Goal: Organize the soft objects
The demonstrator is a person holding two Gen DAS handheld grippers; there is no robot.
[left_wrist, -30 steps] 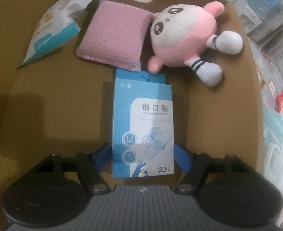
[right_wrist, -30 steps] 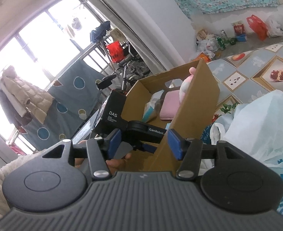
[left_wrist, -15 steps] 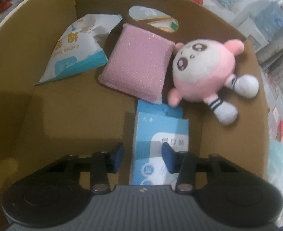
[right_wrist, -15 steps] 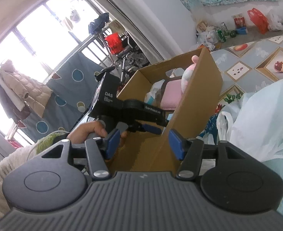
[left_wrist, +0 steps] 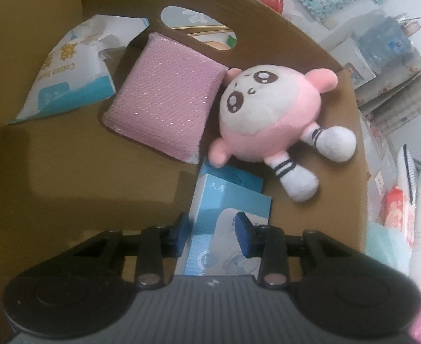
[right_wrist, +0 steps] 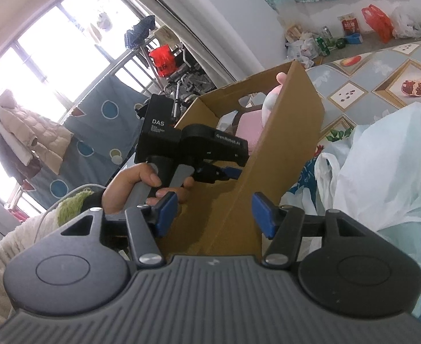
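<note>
Left wrist view: left tongs point steeply down into the brown cardboard box. Blue pads stand partly apart above the flat blue-and-white plaster packet, which lies on the box floor. The right pad overlaps the packet's face, the left sits at its left edge; no clamping visible, so read as open, nothing held.

Just beyond the packet's far end: round pink-and-white plush doll, face up, its pink hand resting on the packet's far corner, striped legs splayed right.

Left of the doll, touching its ear: pink mesh-covered rectangular sponge, lying flat.

Far left corner: white-and-teal soft tissue pack, leaning against the box wall.

Far wall has an oval handle cut-out.

Right wrist view: right tongs held outside the box, at its near corner. Pads wide apart, nothing between them but the box edge beyond; open and empty. Farther left, a hand grips the handle of the other tool over the box. White plastic bag on the right.
</note>
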